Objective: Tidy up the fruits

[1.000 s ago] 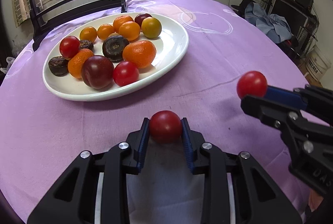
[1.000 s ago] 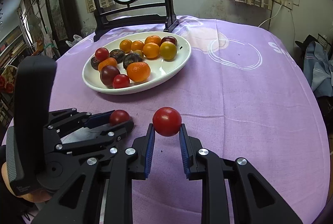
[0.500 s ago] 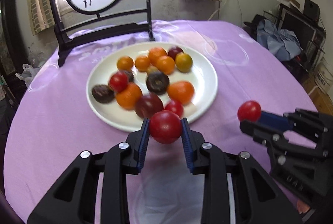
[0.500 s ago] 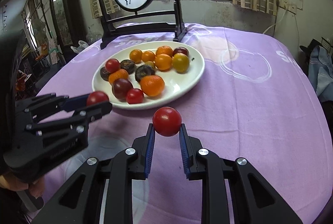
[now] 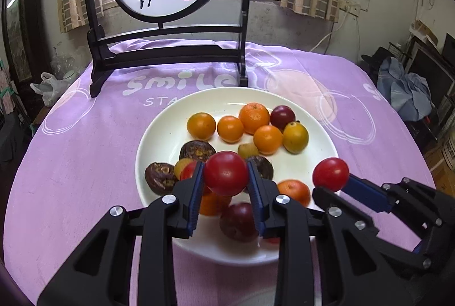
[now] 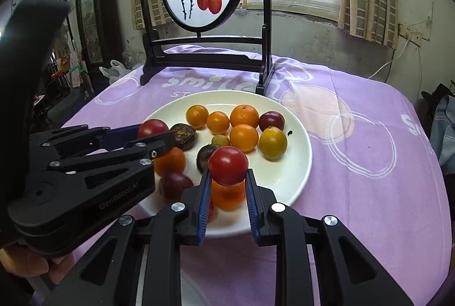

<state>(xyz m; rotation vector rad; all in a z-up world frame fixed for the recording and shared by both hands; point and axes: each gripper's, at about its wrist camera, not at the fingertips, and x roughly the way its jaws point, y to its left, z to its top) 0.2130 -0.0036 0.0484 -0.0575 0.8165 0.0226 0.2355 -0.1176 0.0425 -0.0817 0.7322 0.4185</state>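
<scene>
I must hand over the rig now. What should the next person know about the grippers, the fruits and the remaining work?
Left gripper: shut on a red tomato, held above the near part of the white plate.
Right gripper: shut on a second red tomato, also over the plate.
Done: the oranges, plums and other fruits already lie on the plate.
Left: set both tomatoes down on the plate and release.

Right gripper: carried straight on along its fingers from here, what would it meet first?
Most likely the orange fruit lying on the white plate, seen between the fingers just beyond the red tomato that the right gripper holds. Depth is unclear; it could pass just above the fruit.
</scene>
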